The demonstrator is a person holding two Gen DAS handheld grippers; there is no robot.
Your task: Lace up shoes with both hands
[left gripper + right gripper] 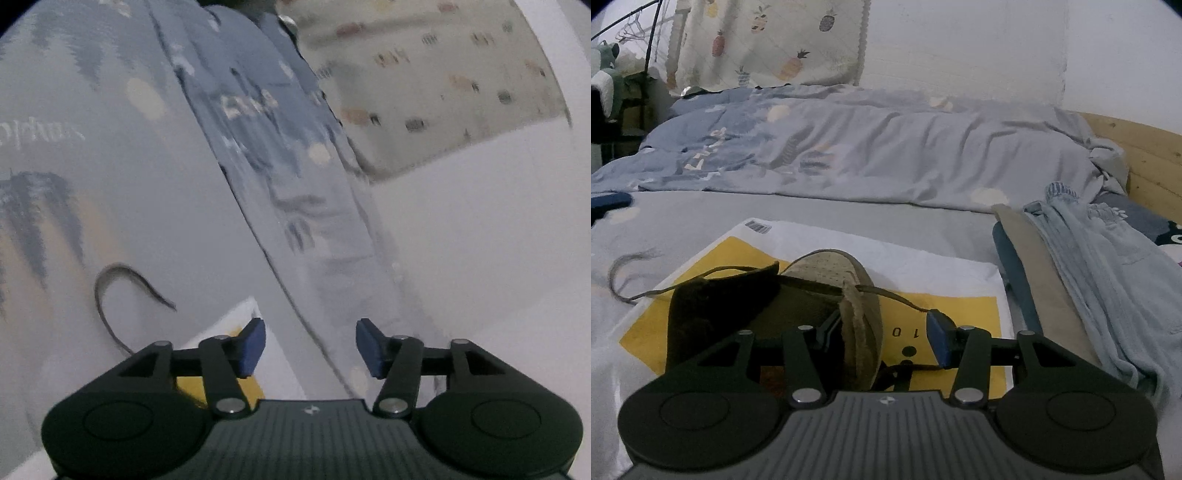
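An olive suede shoe (827,273) lies on a white and yellow printed bag (923,258) on the bed. Its brown lace (894,295) runs from an eyelet to the blue right fingertip (940,339) of my right gripper (886,332). The other lace end trails left onto the sheet. The shoe's side wall stands between the right jaws, hiding the left finger; a gap shows beside the right pad. In the blurred left wrist view, my left gripper (310,347) is open and holds nothing, above the bag's corner (236,325). A curl of lace (110,291) lies to its left.
A rumpled blue-grey duvet (886,147) lies across the bed behind the shoe. Folded clothes (1089,266) are stacked at the right. A pineapple-print pillow (768,44) leans on the wall, and a wooden bed frame (1145,158) edges the far right.
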